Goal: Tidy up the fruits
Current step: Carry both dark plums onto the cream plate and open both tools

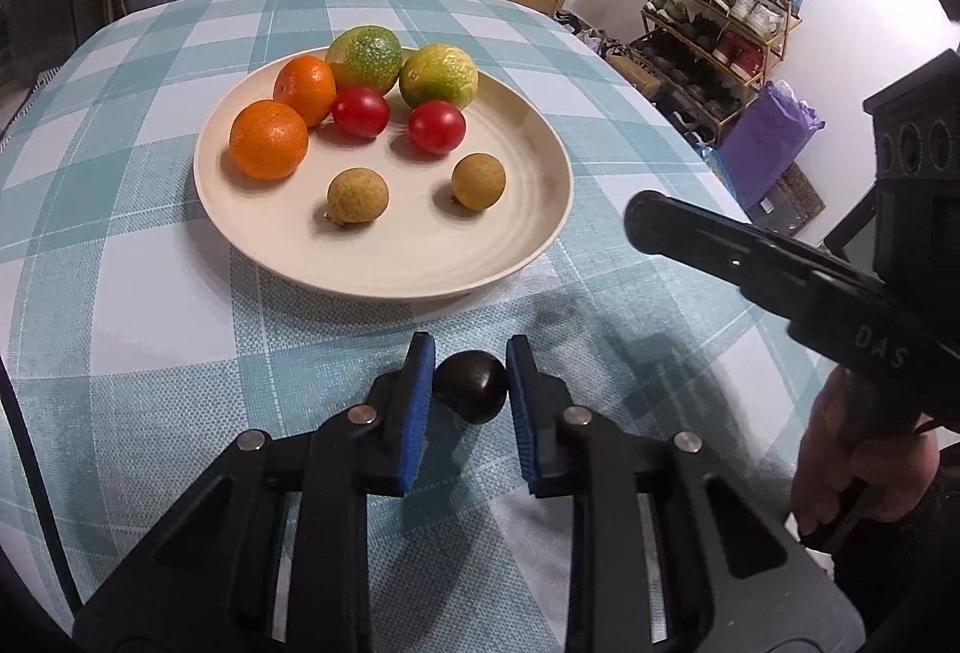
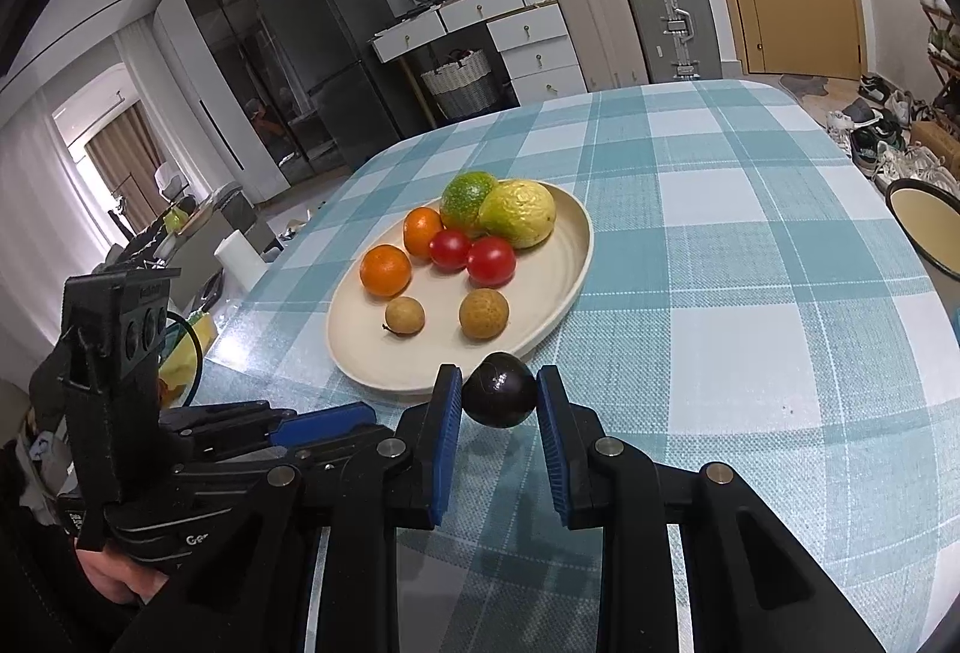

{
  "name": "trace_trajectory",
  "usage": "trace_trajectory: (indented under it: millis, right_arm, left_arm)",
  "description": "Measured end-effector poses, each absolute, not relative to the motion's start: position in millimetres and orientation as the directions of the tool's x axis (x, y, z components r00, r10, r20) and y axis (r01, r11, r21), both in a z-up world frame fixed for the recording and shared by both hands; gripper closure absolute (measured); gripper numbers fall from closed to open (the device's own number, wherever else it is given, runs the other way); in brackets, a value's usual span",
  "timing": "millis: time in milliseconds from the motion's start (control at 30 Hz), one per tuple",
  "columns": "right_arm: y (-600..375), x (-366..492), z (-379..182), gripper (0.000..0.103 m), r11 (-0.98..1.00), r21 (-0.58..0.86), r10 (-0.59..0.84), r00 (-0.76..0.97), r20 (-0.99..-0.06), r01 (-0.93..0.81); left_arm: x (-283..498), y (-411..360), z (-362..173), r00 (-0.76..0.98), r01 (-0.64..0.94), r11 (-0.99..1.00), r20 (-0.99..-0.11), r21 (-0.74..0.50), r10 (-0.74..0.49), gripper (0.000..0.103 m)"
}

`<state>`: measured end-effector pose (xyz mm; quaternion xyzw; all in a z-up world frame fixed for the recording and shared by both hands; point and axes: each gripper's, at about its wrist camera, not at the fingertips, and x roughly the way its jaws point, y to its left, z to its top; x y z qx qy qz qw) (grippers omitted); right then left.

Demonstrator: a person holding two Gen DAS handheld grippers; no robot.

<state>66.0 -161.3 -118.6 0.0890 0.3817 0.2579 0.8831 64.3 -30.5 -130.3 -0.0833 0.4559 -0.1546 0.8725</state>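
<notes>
A cream plate (image 1: 510, 245) (image 2: 564, 287) on the checked tablecloth holds two oranges (image 1: 268, 140), two green citrus fruits (image 1: 365, 59), two red tomatoes (image 1: 436, 126) and two brown longans (image 1: 356, 197). In the left wrist view, a dark plum (image 1: 470, 386) sits between the blue pads of my left gripper (image 1: 470, 371), just before the plate. In the right wrist view, a dark plum (image 2: 499, 398) is held between the pads of my right gripper (image 2: 499, 401), at the plate's near rim. The right gripper's body (image 1: 780, 269) shows at right in the left wrist view.
A round dish rim (image 2: 924, 227) sits at the table's right edge. A shoe rack (image 1: 720, 35) and purple bag (image 1: 768, 137) stand beyond the table on the right. Drawers, suitcases and a fridge (image 2: 324, 65) stand behind.
</notes>
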Motion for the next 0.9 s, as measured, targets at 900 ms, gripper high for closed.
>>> trace_trajectory:
  millis: [900]
  right_arm:
    - [-124.5, 114.2, -113.0, 0.077, 0.82, 0.367, 0.567, 0.536, -0.625, -0.439]
  left_arm:
    - [133.0, 24.7, -77.5, 0.645, 0.137, 0.93, -0.682, -0.341, -0.345, 0.081]
